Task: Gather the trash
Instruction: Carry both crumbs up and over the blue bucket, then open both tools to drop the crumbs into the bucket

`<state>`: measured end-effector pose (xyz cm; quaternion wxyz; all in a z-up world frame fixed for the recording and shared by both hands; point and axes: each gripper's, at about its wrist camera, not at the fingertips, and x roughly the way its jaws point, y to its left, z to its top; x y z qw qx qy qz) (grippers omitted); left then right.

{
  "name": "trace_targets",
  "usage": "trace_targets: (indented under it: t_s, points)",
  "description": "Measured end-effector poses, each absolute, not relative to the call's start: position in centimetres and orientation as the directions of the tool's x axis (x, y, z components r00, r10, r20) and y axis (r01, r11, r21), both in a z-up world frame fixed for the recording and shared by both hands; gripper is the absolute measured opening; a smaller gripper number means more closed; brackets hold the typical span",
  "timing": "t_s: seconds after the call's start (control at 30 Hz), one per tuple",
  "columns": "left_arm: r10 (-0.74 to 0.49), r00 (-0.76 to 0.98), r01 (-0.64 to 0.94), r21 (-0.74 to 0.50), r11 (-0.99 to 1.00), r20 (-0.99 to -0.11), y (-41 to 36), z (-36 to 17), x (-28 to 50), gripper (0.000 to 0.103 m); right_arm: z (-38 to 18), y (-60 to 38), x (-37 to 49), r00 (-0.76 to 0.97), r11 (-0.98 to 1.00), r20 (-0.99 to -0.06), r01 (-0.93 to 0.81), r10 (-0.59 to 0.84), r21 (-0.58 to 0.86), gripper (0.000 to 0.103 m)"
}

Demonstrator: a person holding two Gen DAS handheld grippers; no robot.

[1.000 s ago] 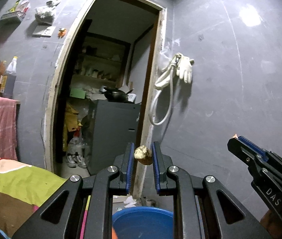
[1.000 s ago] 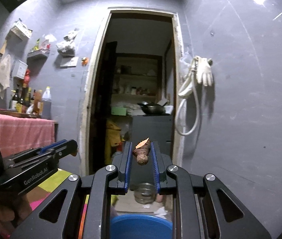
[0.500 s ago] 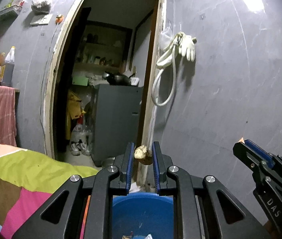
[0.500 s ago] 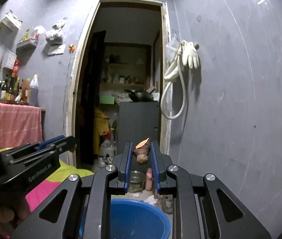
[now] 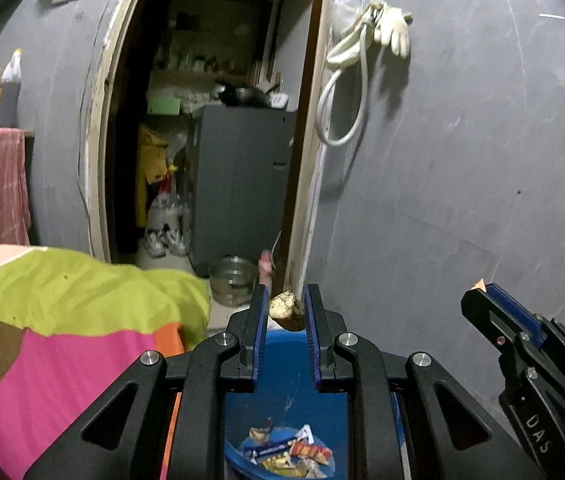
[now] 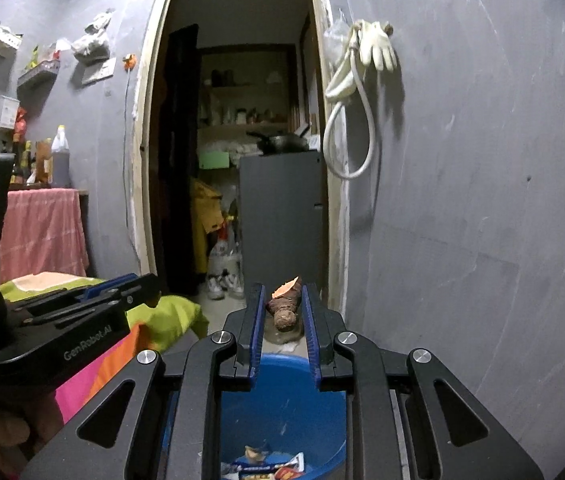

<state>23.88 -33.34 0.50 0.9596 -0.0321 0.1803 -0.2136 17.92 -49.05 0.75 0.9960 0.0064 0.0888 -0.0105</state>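
Trash: pale scrap (image 5: 285,307) clamped in left gripper (image 5: 285,308), brown root piece (image 6: 284,308) clamped in right gripper (image 6: 282,312) | both above blue bin (image 5: 294,396) | lower inside rim, then release.

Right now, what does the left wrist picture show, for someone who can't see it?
The left tongs pinch a pale food scrap above a blue bucket holding wrappers. The right tongs sit alongside; beyond, a grey wall and open doorway.
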Motion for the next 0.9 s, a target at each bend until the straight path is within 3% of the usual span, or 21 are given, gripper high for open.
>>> trace_targets:
  t_s: [0.7, 0.9]
  points:
    - [-0.427, 0.759, 0.378, -0.201, 0.904, -0.491, -32.9, -3.0, 26.9, 0.015, -2.5, -49.9, 21.0, 0.948, 0.998, -0.317, 0.008, 0.013, 0.066, 0.018]
    - [-0.431, 0.753, 0.365, -0.229, 0.902, -0.497, -32.4, -2.8, 27.1, 0.025, -2.2, -50.0, 21.0, 0.948, 0.997, -0.318, 0.010, 0.015, 0.077, 0.023]
